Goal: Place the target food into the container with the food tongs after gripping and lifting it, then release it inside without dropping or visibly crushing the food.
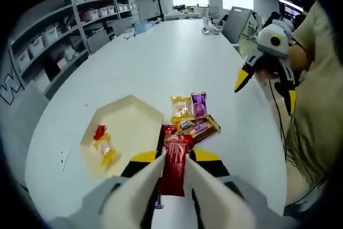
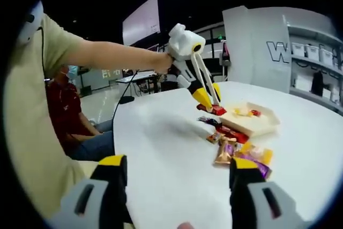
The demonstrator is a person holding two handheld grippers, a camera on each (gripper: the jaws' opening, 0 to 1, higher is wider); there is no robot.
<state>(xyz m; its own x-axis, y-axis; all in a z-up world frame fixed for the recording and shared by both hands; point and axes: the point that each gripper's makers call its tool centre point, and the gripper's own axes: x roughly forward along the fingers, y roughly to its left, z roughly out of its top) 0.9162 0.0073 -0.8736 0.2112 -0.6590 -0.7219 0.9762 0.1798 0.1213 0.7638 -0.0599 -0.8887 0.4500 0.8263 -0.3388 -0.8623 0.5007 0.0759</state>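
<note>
- Red snack [image 1: 175, 163] pinched in left tongs [image 1: 171, 186], lifted.
- Carry it left over the tray [image 1: 126, 119]; ease grip gently.
- Right fingers [image 2: 110, 172] spread, idle.

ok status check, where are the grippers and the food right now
Left gripper with tongs shut on red packet, lifted near tray. Right gripper open, idle. Tray holds two snacks; path looks clear.

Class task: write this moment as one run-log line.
left gripper: shut on tongs, which grip red snack packet | right gripper: open, idle | tray: holds two snacks
</note>
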